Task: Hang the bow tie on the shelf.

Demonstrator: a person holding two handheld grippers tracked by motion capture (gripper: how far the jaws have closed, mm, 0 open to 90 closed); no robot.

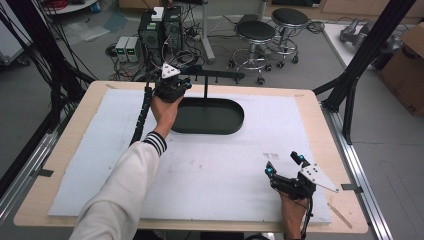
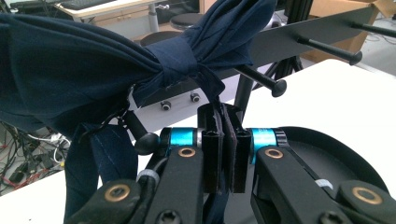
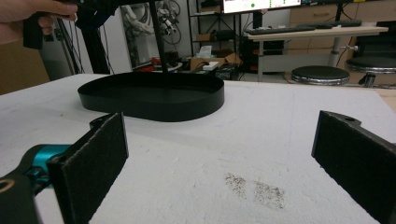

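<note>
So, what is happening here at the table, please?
A person works with two hand-held grippers. The left gripper is shut on a dark blue cloth, knotted like a bow, at a peg of the black rack that rises from the oval tray. The right gripper rests open low over the white mat, holding nothing.

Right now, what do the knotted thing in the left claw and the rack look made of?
Cloth: navy woven fabric, matte, apparently cotton; soft folds, stitched hem, tied knot. Rack: seemingly black-painted metal, satin; rigid flat bar, round-tipped pegs, faint sheen.
</note>
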